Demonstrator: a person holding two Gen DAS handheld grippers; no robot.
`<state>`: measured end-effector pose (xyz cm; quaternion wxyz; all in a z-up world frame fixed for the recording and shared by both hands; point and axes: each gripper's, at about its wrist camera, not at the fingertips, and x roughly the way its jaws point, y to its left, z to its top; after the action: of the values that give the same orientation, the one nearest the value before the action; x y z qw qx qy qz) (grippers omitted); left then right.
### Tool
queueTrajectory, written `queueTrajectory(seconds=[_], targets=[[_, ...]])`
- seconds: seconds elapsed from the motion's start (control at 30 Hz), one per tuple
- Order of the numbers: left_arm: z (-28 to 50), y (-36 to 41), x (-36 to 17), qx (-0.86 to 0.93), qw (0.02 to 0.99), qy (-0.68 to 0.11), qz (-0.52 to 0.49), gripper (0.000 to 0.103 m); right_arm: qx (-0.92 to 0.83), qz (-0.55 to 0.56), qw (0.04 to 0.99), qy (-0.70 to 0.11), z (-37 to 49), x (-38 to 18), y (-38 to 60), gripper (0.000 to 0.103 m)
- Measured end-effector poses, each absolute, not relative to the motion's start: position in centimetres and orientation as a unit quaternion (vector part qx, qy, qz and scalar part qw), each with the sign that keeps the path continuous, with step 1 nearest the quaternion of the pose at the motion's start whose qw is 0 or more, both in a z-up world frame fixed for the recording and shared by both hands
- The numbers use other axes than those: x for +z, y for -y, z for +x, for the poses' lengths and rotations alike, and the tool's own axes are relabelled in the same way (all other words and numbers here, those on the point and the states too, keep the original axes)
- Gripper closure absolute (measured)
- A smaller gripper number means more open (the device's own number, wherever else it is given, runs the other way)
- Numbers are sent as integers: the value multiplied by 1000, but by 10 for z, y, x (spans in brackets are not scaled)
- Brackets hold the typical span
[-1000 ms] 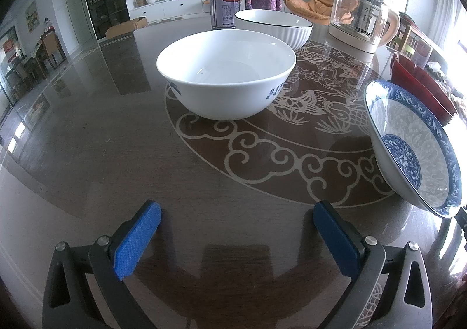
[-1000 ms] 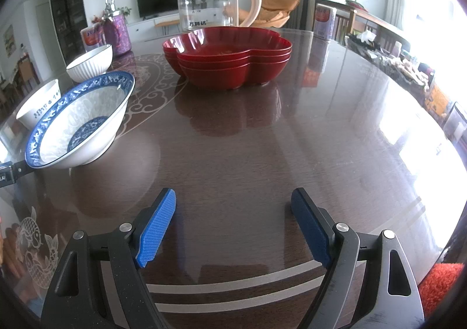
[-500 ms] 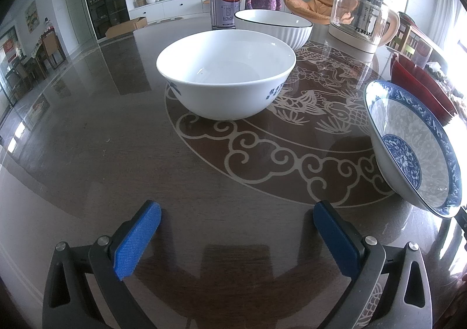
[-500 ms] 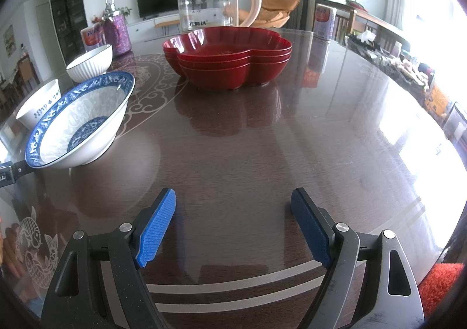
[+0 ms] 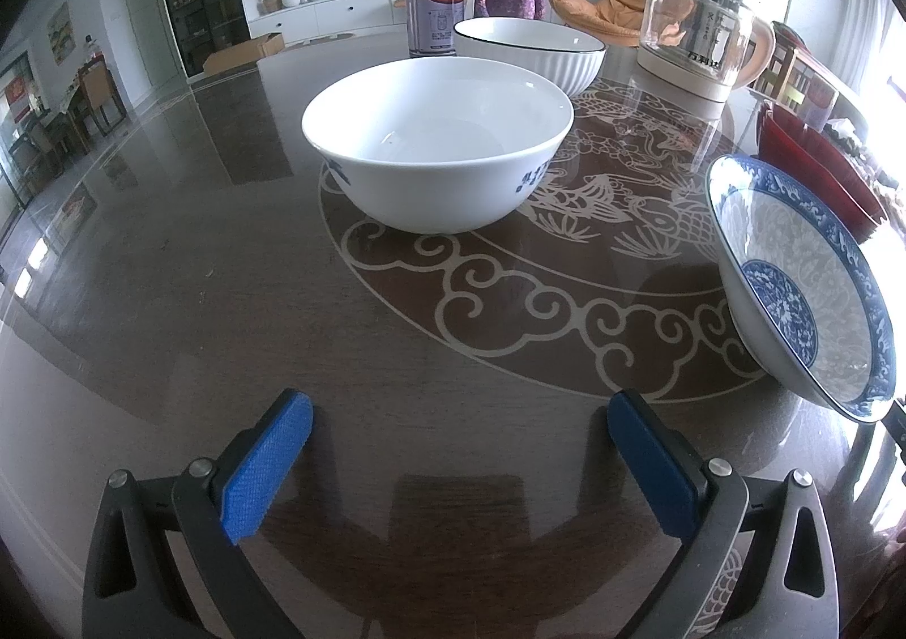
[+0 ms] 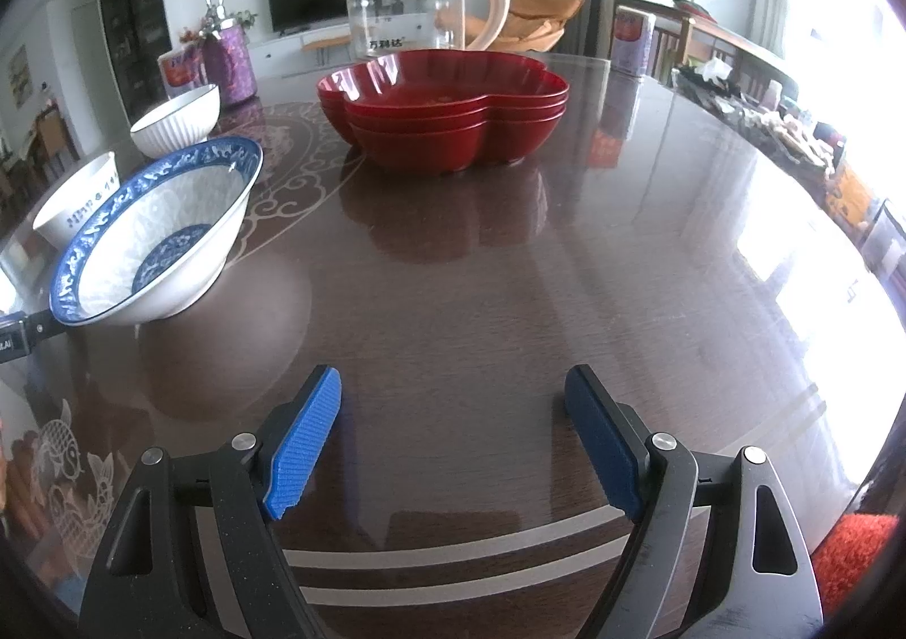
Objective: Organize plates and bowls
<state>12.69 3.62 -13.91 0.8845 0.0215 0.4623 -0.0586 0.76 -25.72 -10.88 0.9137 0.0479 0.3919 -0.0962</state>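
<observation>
While both claws hang spread and empty, the bowls sit on the desk point(image 6: 566, 271).
Left claw point(image 5: 458, 460) faces the white bowl point(image 5: 436, 152); right claw point(image 6: 453, 438) faces the red dishes point(image 6: 447, 112); the blue-rimmed bowl point(image 6: 158, 231) stands between.

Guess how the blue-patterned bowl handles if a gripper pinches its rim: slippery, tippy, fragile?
Blue-patterned bowl looks like glazed ceramic, so probably rigid, slick against the pads and breakable if dropped. Its wall flares wide from what seems a narrow base, so a rim pinch may lever it over. On the glossy table it would likely slide when pushed.
</observation>
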Motion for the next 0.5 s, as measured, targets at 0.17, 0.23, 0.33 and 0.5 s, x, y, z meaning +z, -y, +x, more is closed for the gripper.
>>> queueTrajectory(seconds=[0.17, 0.23, 0.33, 0.5], targets=[[130, -37, -138, -67, 876, -476, 27, 0, -103, 83, 907, -400, 4, -99, 269, 19], [129, -41, -133, -74, 872, -483, 30, 0, -105, 99, 912, -384, -1, -80, 272, 19], [123, -57, -111, -92, 882, -462, 20, 0, -84, 89, 925, -360, 1, -44, 264, 19], [151, -111, -58, -101, 897, -430, -29, 0, -15, 83, 921, -382, 66, 11, 217, 19]])
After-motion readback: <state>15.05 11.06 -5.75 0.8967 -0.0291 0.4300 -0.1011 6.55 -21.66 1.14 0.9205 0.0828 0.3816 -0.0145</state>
